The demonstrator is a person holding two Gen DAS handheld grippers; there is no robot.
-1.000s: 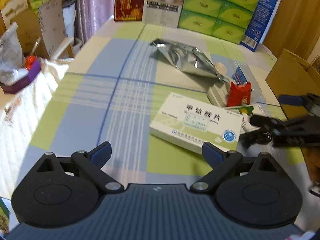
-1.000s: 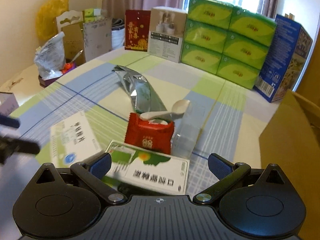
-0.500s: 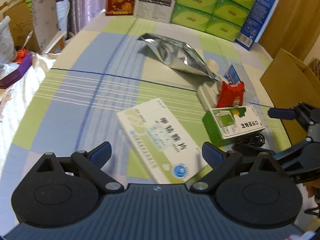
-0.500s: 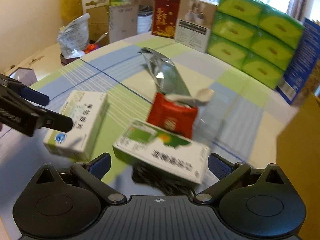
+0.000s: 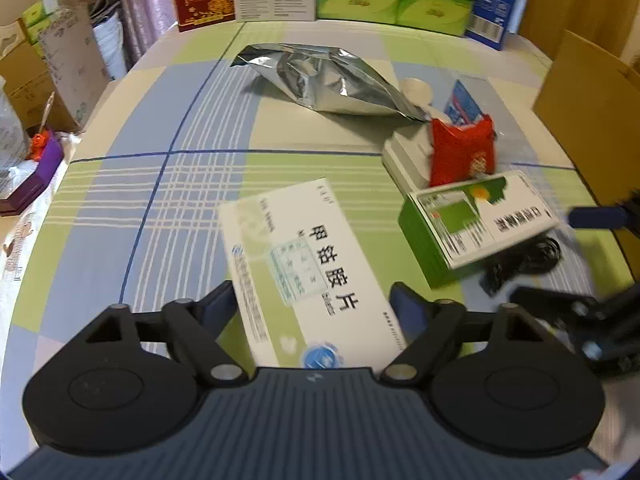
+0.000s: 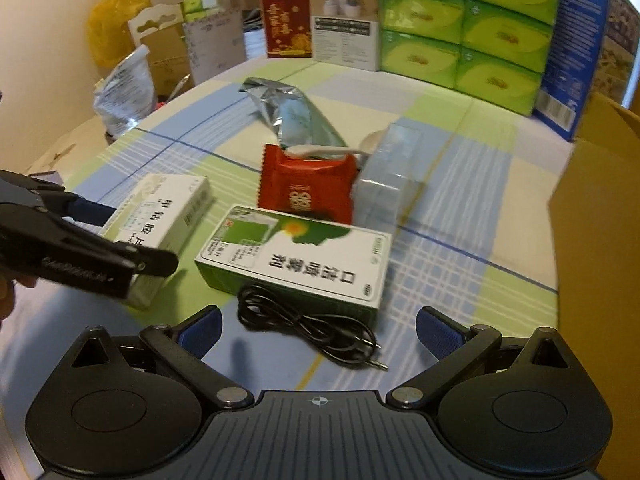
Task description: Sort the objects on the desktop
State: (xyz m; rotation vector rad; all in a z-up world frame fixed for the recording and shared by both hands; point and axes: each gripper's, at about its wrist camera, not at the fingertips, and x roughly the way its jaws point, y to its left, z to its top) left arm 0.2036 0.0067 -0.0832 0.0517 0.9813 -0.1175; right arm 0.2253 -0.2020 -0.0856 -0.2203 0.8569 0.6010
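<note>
Now the left gripper (image 5: 312,304) has its jaws apart around the near end of the white medicine box (image 5: 304,268), whether touching I cannot tell; the right gripper (image 6: 318,330) is spread wide over a coiled black cable (image 6: 304,328); beyond lies the green box (image 6: 296,256), then a red packet (image 6: 306,190), toward the table's (image 6: 452,184) middle.

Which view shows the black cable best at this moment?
The right wrist view. There the black cable lies in full coil on the tablecloth just in front of the green box, its plug end visible, between the open fingers of the right gripper. In the left wrist view it is a blurred dark bundle partly hidden behind that box.
</note>
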